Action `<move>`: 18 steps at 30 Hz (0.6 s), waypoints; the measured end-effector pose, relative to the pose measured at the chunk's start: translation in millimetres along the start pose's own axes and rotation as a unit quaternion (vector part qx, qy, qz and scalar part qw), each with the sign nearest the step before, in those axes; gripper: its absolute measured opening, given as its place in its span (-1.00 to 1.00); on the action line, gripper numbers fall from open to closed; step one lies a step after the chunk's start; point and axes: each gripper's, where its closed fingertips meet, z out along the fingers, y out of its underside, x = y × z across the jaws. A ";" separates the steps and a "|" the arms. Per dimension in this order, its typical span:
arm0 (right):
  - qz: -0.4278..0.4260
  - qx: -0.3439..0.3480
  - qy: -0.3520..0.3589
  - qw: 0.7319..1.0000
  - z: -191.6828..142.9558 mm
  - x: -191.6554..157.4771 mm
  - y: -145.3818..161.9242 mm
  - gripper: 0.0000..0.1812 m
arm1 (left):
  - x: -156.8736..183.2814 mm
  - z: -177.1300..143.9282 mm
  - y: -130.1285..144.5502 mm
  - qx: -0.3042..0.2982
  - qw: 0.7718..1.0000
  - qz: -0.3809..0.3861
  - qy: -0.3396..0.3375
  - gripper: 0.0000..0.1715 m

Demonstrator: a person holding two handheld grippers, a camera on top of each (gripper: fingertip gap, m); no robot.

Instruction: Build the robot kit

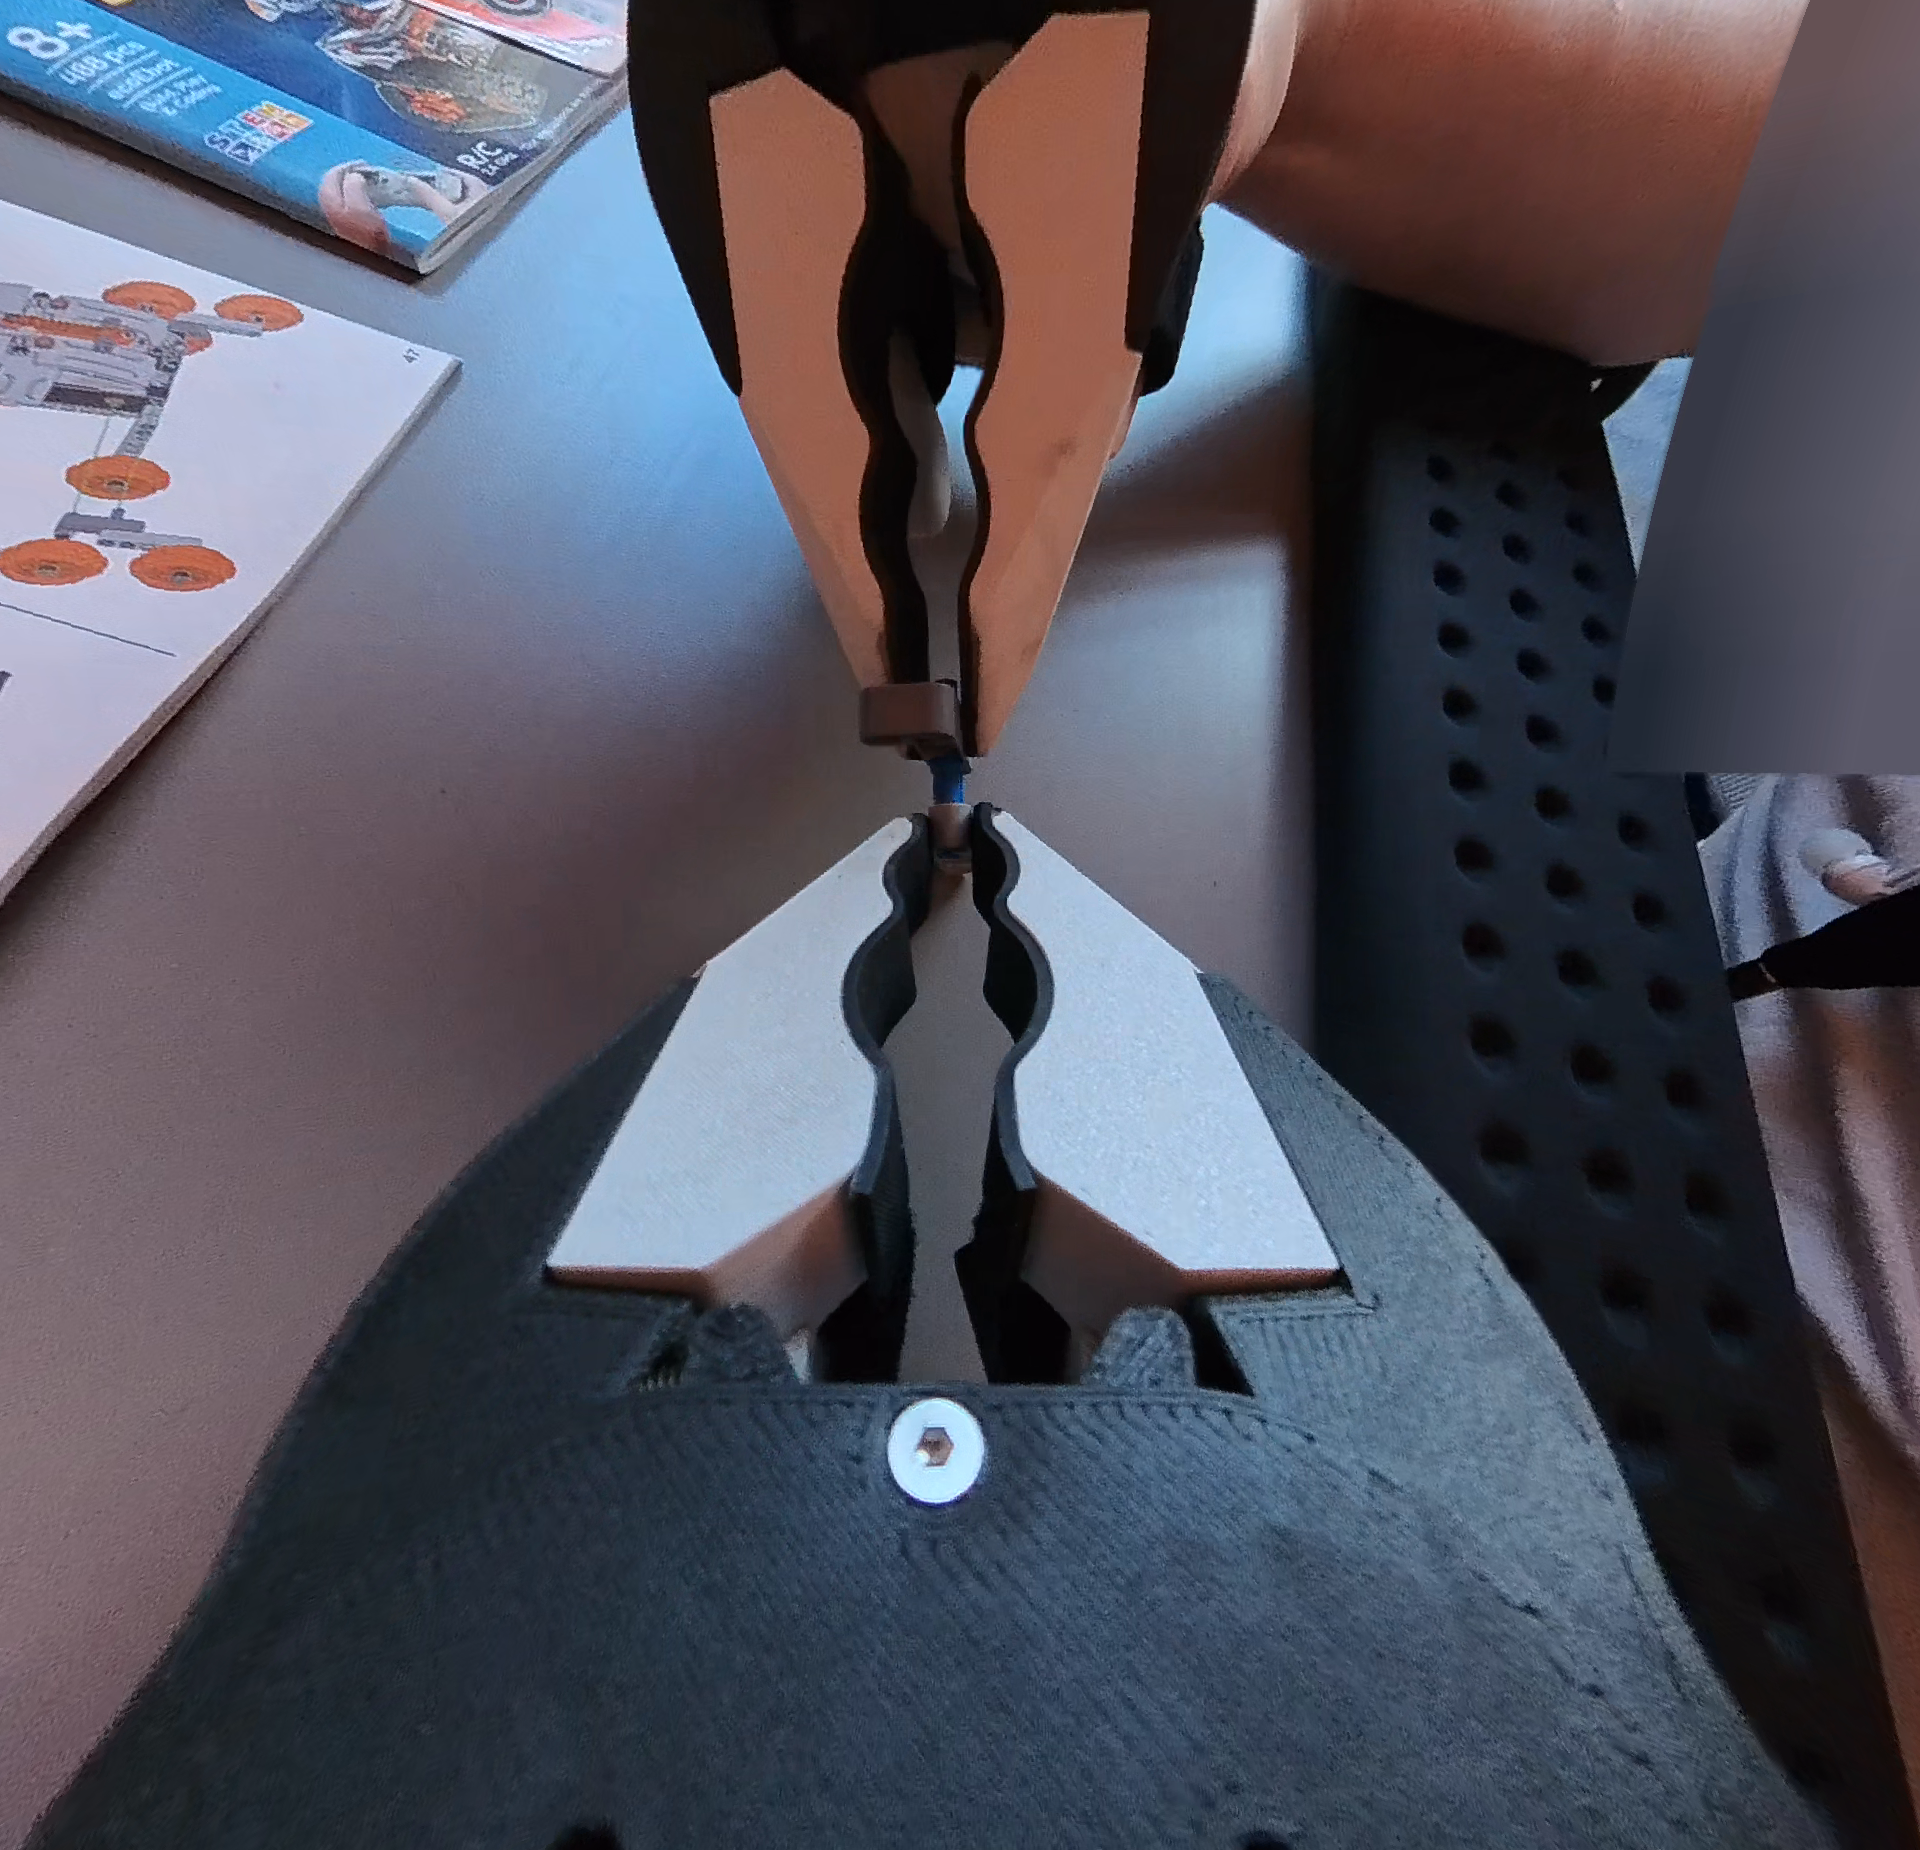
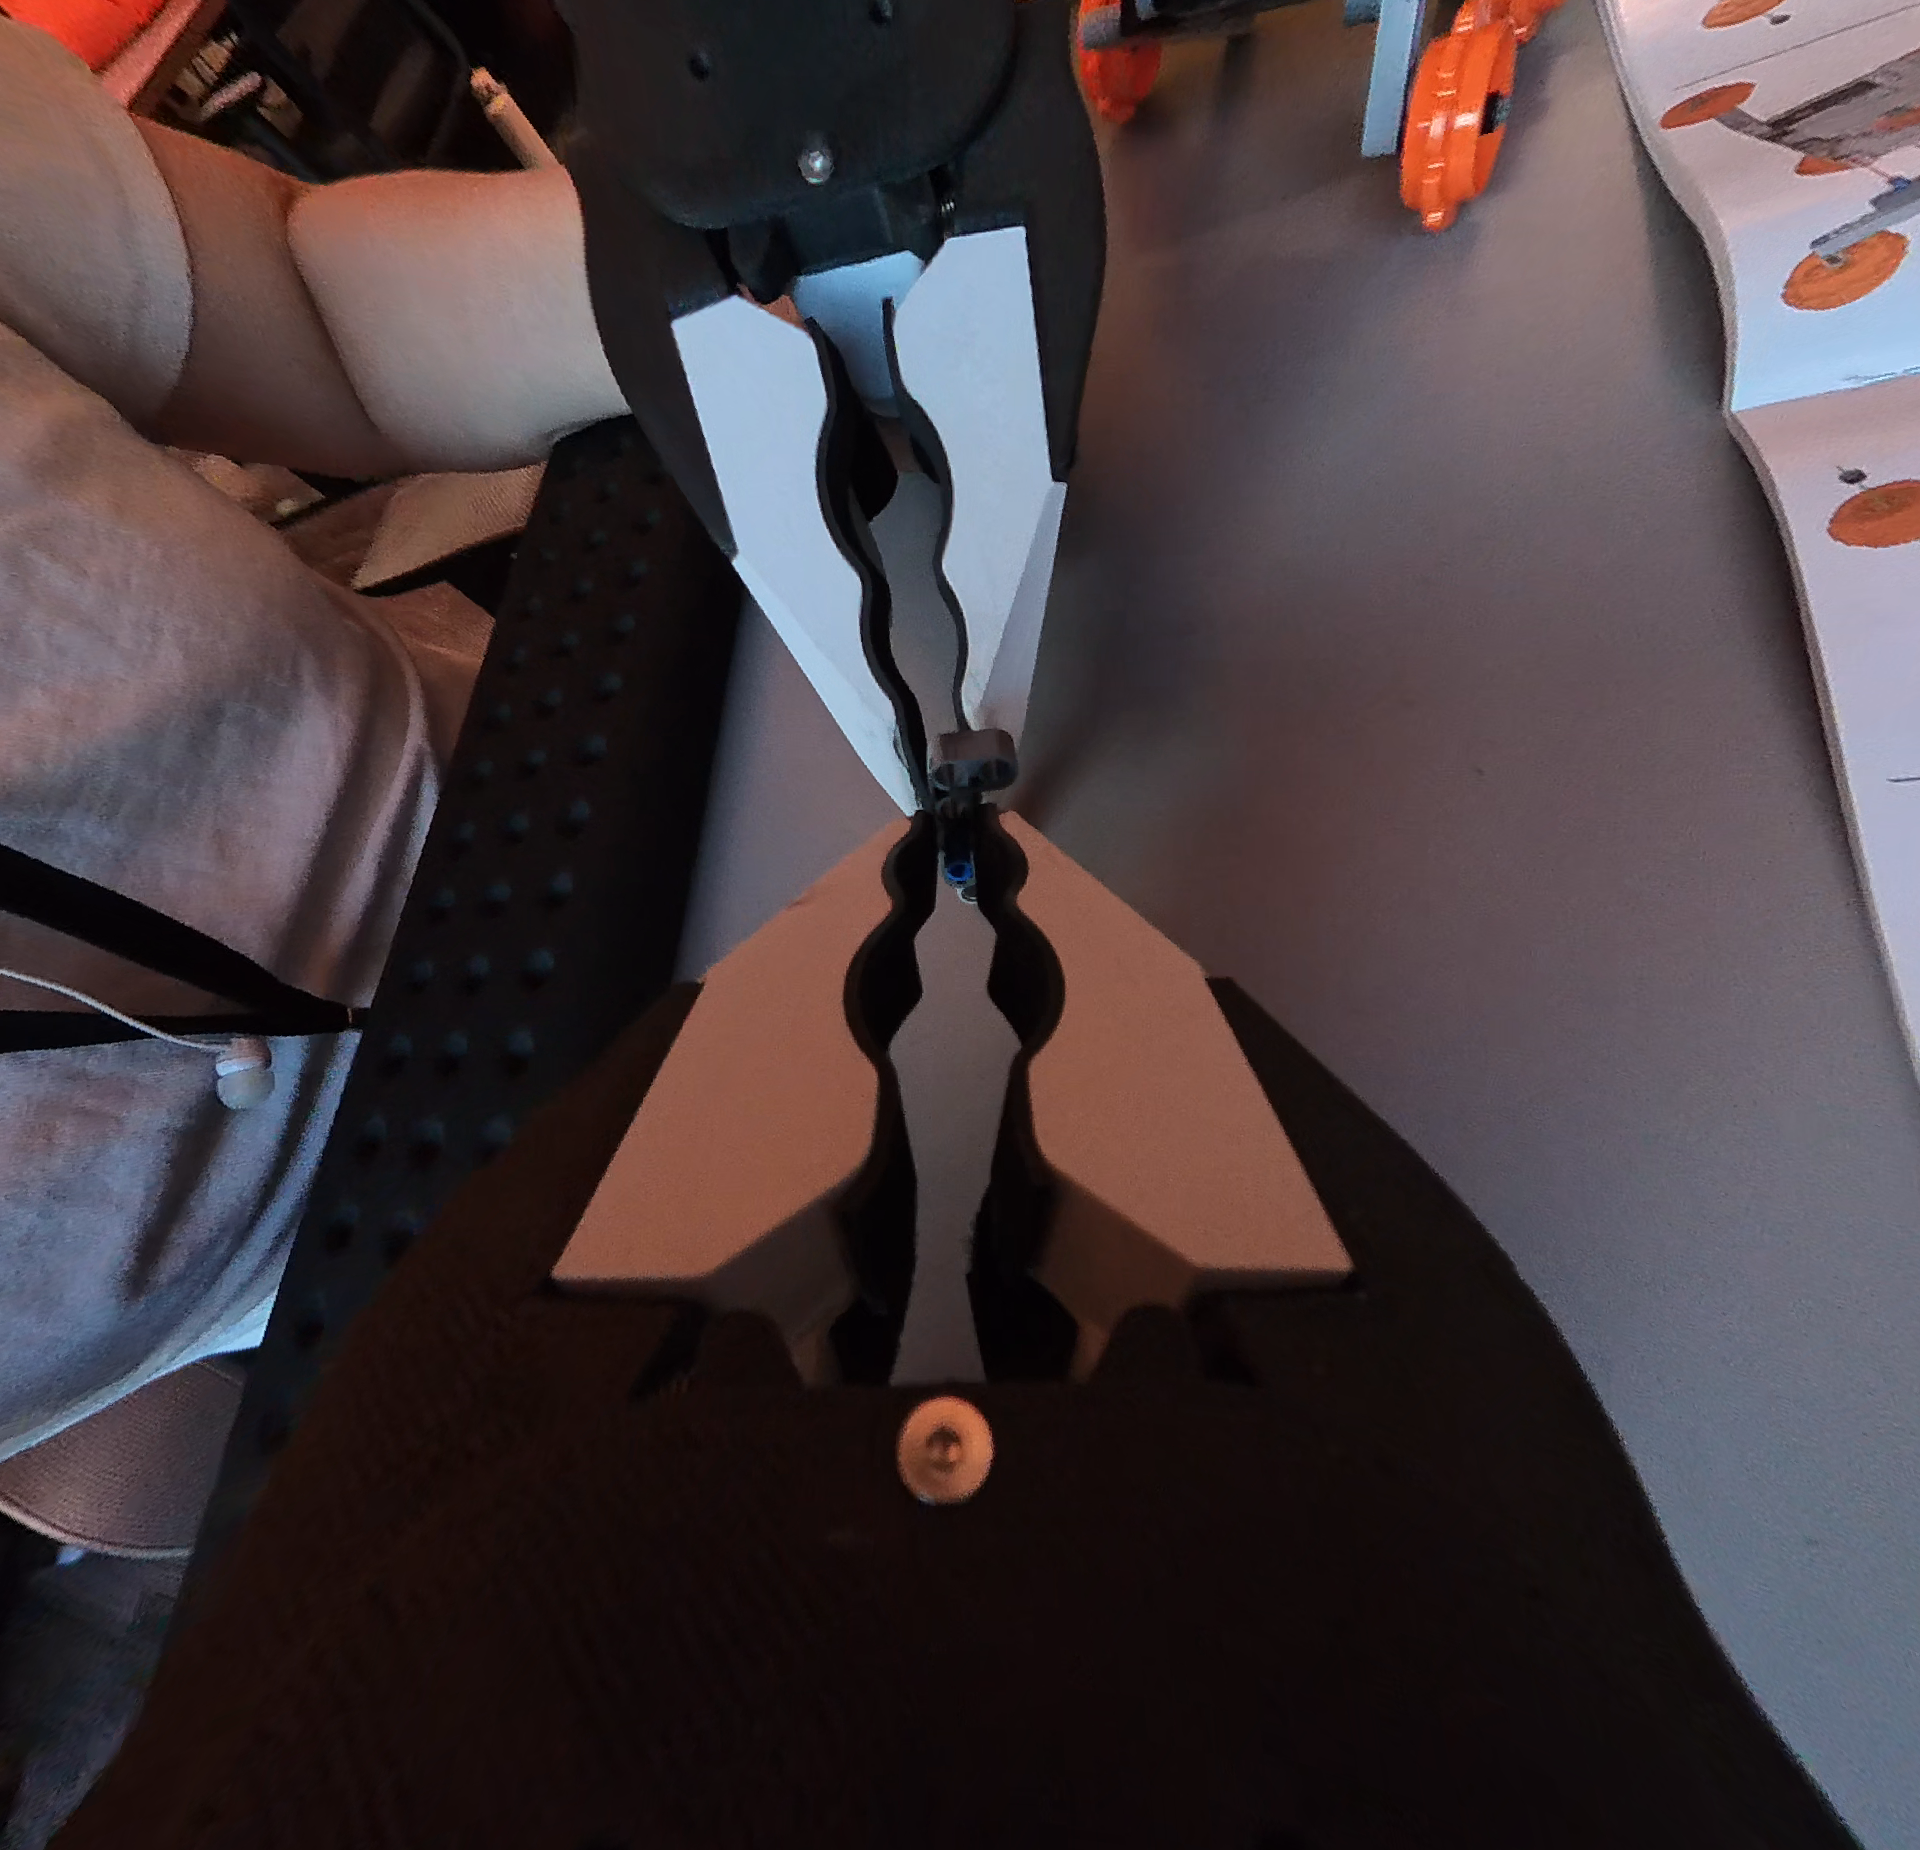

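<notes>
Blue pin (image 1: 951, 787) pinched in my right gripper (image 1: 951, 751), its tip entering the grey connector (image 2: 971, 758) clamped by my left gripper (image 1: 948, 844) above the table (image 1: 520, 865) edge; misalignment could pop either piece free

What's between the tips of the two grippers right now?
A short blue plastic pin spans the gap between the left gripper, shut on a small grey plastic piece, and the right gripper. The left wrist view shows it best.

A smooth grey-brown tabletop (image 1: 520, 865) is being covered by printed matter. An open white instruction booklet (image 1: 156, 512) and a blue-covered manual (image 1: 260, 107) are being borne flat.
</notes>
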 end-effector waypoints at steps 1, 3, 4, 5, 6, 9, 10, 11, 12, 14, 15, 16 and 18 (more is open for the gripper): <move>-0.006 -0.003 0.006 1.000 0.4 -0.5 -0.3 -0.93 | 0.2 -0.4 0.3 -0.004 1.000 0.004 -0.003 -0.95; -0.012 -0.009 0.014 1.000 1.0 -1.8 -0.4 -0.93 | 0.9 -0.8 0.9 -0.012 1.000 0.017 -0.013 -0.95; -0.017 -0.013 0.017 1.000 1.1 -2.4 -0.2 -0.93 | 1.2 -0.8 1.0 -0.015 1.000 0.022 -0.017 -0.95; -0.021 -0.015 0.022 0.999 1.4 -2.4 -0.4 -0.93 | 1.3 -0.8 1.0 -0.017 0.999 0.022 -0.019 -0.95; -0.024 -0.018 0.027 0.999 1.6 -2.5 -0.5 -0.93 | 1.3 -1.0 1.2 -0.018 0.999 0.022 -0.022 -0.95; -0.036 -0.028 0.040 0.998 1.8 -3.6 -0.2 -0.93 | 1.8 -1.0 1.2 -0.025 0.999 0.032 -0.032 -0.95; -0.040 -0.032 0.043 0.998 1.8 -4.0 0.1 -0.93 | 2.1 -0.8 1.3 -0.028 0.998 0.036 -0.035 -0.95; -0.046 -0.036 0.048 0.997 1.9 -4.3 0.1 -0.93 | 2.4 -0.8 1.3 -0.030 0.998 0.040 -0.037 -0.95; -0.050 -0.039 0.050 0.997 2.1 -5.0 0.3 -0.93 | 2.8 -0.9 1.4 -0.034 0.998 0.044 -0.040 -0.95; -0.056 -0.045 0.054 0.996 2.7 -6.5 0.6 -0.93 | 3.9 -0.9 2.1 -0.042 0.996 0.058 -0.047 -0.95; -0.057 -0.049 0.055 0.996 3.2 -7.5 0.8 -0.93 | 4.6 -1.0 2.5 -0.047 0.995 0.065 -0.052 -0.95; -0.061 -0.051 0.058 0.995 3.4 -8.0 0.8 -0.93 | 5.1 -1.0 2.8 -0.051 0.995 0.072 -0.056 -0.95; -0.065 -0.058 0.064 0.994 3.7 -9.3 1.3 -0.93 | 5.9 -0.9 3.1 -0.060 0.993 0.083 -0.066 -0.95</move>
